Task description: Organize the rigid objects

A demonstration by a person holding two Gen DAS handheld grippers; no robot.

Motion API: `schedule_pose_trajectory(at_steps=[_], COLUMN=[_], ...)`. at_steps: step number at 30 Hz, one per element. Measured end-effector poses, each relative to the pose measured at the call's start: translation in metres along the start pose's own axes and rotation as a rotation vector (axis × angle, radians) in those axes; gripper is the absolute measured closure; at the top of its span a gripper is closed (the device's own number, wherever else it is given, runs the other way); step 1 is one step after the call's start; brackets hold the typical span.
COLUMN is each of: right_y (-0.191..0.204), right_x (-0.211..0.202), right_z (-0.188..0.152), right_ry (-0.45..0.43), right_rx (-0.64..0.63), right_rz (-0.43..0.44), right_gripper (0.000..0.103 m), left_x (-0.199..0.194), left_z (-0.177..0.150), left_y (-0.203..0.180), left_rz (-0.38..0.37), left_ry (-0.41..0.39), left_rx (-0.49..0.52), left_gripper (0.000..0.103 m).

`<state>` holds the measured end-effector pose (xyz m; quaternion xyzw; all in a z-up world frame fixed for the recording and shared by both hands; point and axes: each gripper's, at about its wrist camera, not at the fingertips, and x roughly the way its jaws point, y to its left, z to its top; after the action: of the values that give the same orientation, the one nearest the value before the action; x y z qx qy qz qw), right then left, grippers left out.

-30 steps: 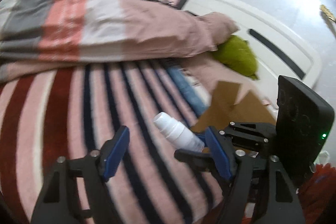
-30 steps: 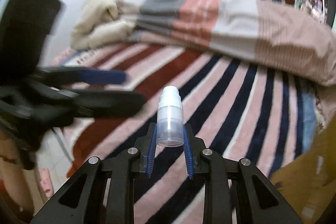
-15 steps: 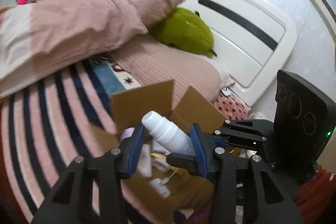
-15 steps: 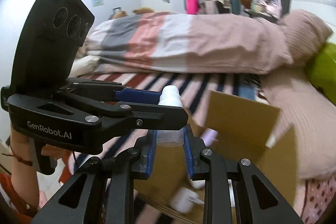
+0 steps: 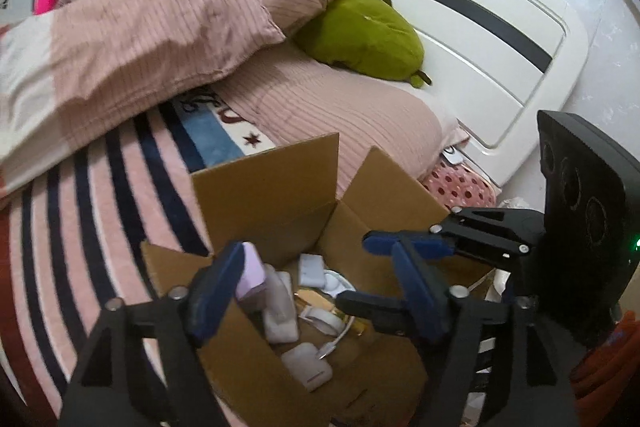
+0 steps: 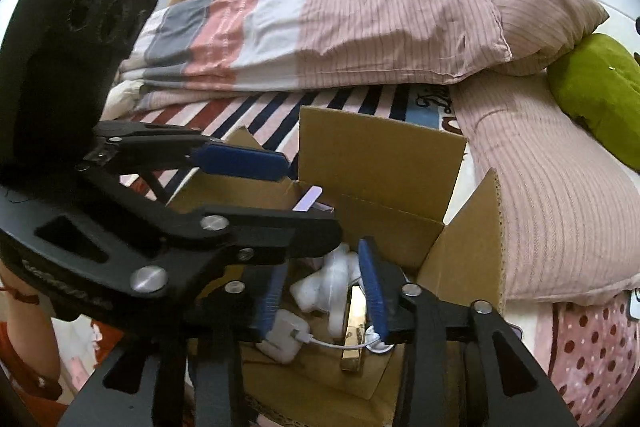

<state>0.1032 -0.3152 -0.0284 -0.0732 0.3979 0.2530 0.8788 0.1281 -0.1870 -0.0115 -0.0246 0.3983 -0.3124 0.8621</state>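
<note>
In the left wrist view, the left gripper [image 5: 316,287] fills the lower middle of the frame, its blue-padded jaws opening with nothing pressed between them. Beneath them stands the open brown cardboard box [image 5: 280,195], holding a white plastic bottle [image 5: 280,311] on its side, a white charger case [image 5: 308,367] and a pale lilac box [image 5: 250,277]. The right gripper [image 5: 384,279] reaches in from the right.

In the right wrist view, the right gripper [image 6: 320,287] at lower centre is opening, empty, above a white bottle [image 6: 336,283], a gold bar-shaped case [image 6: 354,327] and a white charger with cable [image 6: 286,335] inside the box. The left gripper [image 6: 256,195] crosses from the left.
</note>
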Motion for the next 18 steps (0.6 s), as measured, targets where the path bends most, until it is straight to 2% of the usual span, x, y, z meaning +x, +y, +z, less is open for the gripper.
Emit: schedule_pose_trajectory(at_steps=[1,6,11,13,18], right_y=[0.002,0.013,0.025,0.03,0.042], right_x=[-0.001,-0.015,-0.033,-0.039,-0.044], right_z=[0.0,0.006,0.01,0.013,0.018], right_ry=[-0.006,-0.089,-0.217,-0.255,-0.314], right_rx=[-0.004,-0.041,-0.067,-0.077,-0.096], right_rz=[-0.002,0.021,0.081,0.103,0.145], right_gripper=[0.061,0.033,0.011,0.009,0.003], left_x=[-0.005,-0.044,-0.093,-0.11,-0.133], left_z=[-0.001,-0.014,-0.034,-0.042,-0.061], left_y=[0.001,0.01,0.027,0.035,0.055], left_rz=[0.016,0.147,0.333,0.411,0.537], left_ry=[-0.011,-0.105,-0.203,-0.224,-0.24], left_rx=[-0.003,-0.048,-0.124,-0.165,-0.249], left_gripper=[0.025,0.017,0.016,0.016,0.016])
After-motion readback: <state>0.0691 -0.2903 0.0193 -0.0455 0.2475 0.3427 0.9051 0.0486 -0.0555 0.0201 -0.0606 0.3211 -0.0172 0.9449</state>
